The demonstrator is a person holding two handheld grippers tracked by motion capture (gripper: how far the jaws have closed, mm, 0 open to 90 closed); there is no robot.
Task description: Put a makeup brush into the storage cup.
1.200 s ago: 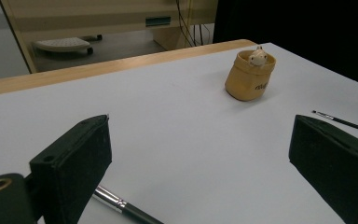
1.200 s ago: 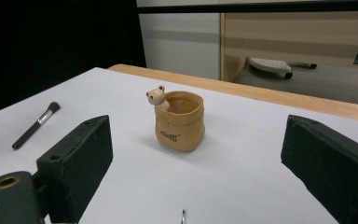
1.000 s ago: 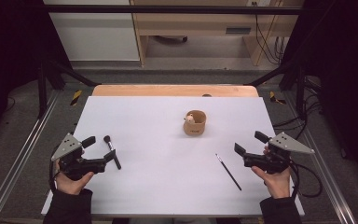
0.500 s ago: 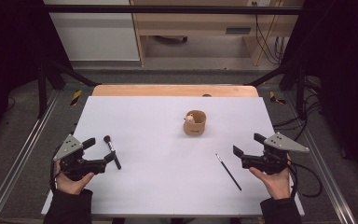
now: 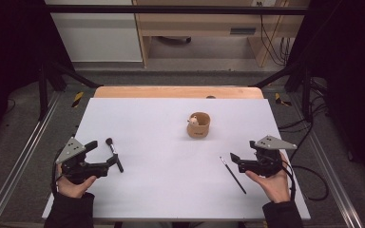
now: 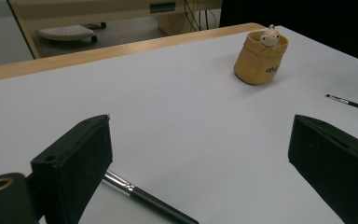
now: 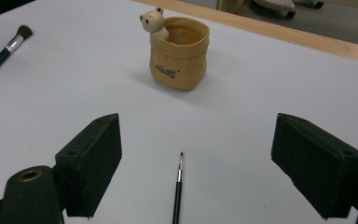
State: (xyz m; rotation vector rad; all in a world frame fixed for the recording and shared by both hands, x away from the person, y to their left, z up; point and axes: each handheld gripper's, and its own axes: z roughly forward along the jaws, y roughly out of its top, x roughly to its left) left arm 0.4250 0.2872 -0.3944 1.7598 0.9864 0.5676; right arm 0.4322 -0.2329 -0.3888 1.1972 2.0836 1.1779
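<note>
Two brushes: thin paintbrush [image 5: 233, 168] near right gripper [image 5: 236, 158]; fat makeup brush [image 5: 114, 155] beside left gripper [image 5: 102, 156].
Right jaws: spread, just been closing a little, nothing between the pads.
Paintbrush axis: in right gripper view it [image 7: 177, 190] lies on the table between the jaws, tip toward the bear pot [image 7: 179, 52].
Left jaws: spread, empty.
Nearer hand: right, likely first.

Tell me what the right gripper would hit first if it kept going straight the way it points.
Probably the thin brush, lying on the table between the right gripper's open jaws. Passing above it, the bear pot comes next, slightly left of centre; depth is hard to judge.
</note>
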